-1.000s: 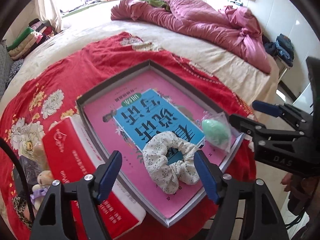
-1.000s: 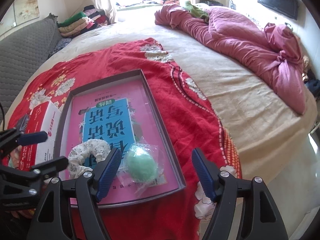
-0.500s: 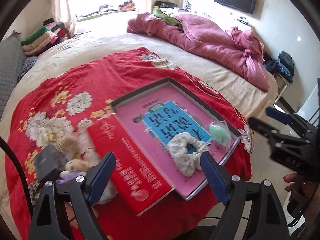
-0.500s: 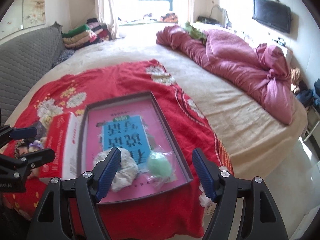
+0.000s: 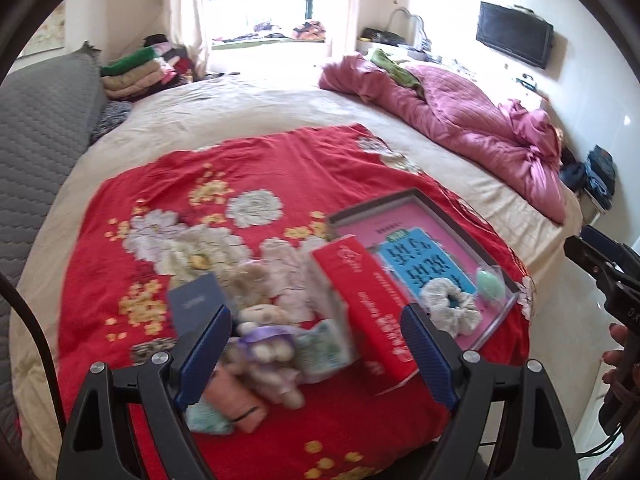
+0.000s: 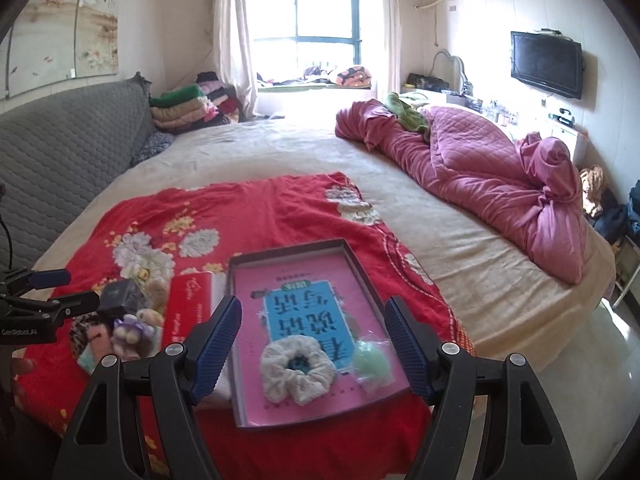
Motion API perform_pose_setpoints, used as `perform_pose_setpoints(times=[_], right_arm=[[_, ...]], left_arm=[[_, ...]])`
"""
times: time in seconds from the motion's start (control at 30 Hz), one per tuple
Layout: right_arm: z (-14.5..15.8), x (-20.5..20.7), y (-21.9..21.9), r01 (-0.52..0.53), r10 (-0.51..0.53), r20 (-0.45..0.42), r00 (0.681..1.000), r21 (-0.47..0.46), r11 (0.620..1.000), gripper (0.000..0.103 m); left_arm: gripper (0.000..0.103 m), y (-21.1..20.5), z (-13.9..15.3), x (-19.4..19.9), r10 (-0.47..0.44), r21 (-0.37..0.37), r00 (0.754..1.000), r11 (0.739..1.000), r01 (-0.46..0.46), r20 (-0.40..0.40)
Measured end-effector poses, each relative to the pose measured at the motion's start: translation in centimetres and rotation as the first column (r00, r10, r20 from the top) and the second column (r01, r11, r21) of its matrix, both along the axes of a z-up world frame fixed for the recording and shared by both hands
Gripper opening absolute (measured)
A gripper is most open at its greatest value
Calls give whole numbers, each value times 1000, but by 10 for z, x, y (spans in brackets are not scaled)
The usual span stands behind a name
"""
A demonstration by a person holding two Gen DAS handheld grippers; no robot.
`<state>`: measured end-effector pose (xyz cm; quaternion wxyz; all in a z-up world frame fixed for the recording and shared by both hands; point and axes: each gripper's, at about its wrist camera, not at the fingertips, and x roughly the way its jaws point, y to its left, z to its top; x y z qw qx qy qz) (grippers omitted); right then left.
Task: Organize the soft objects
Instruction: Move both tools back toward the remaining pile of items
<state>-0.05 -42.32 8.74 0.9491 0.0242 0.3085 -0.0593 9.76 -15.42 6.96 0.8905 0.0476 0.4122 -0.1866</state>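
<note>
- Scrunchie (image 6: 298, 372) and green pouch (image 6: 372, 364): lying in tray (image 6: 356, 258).
- Plush toys (image 5: 264, 344): heaped beside red box (image 5: 372, 312).
- Left gripper (image 5: 316, 354): fingers apart, empty.
- Right gripper (image 6: 312, 346): fingers apart, empty.

Far half of red blanket (image 6: 248, 212) bare, open approach. Near edge crowded: tray (image 6: 352, 256) right, red box (image 6: 188, 308) upright beside it, plush pile (image 6: 132, 328) left.

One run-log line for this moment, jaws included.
left gripper: jaws open, empty | right gripper: jaws open, empty | white floral scrunchie, green wrapped sponge: in grey-rimmed pink tray
</note>
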Motion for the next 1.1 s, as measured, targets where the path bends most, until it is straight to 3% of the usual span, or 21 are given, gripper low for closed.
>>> perform_pose_setpoints(times=[0.3,0.53,1.1], right_arm=[[27,3,57,-104,104,56,993,-13,995,75],[38,12,98,-176,177,62,982,-29,984,75],[15,36,176,-319,319,-13,948,-61,946,75]], left_arm=[[86,74,20,-8,105,-23,994,994,-105,20],[86,111,16,-12,163,-16,987,987,-163,14],[86,195,-11,-8,288,-21,957,957,-289,-37]])
